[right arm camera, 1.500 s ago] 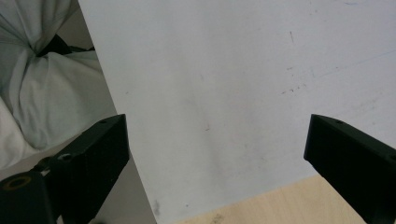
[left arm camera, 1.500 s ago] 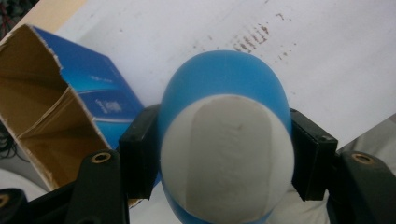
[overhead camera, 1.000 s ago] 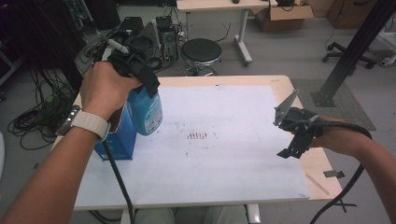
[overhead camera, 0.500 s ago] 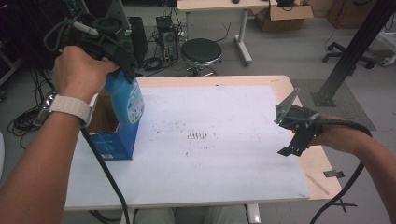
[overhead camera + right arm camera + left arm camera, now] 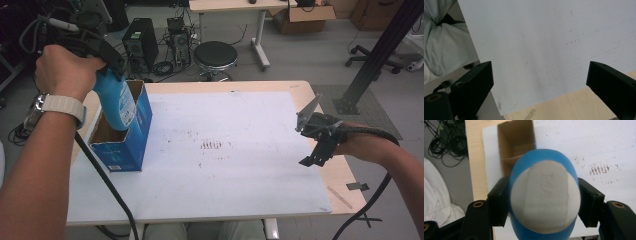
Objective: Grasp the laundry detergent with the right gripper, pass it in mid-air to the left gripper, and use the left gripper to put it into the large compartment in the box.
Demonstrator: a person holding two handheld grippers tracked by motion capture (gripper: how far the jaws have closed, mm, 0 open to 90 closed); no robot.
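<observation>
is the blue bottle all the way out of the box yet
Not yet. In the high view the blue bottle, clamped in the left gripper, has its lower end below the rim of the open blue box.

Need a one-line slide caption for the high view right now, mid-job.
Left gripper holds a blue bottle partly inside an open blue carton; right gripper hovers open at the table's right edge.

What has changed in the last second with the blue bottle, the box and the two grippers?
The left gripper, shut on the blue bottle, has lifted it up and back, so most of it now stands above the open blue box, with its lower end inside. The box stayed in place on the white board. The right gripper stayed open over the board's right edge.
</observation>
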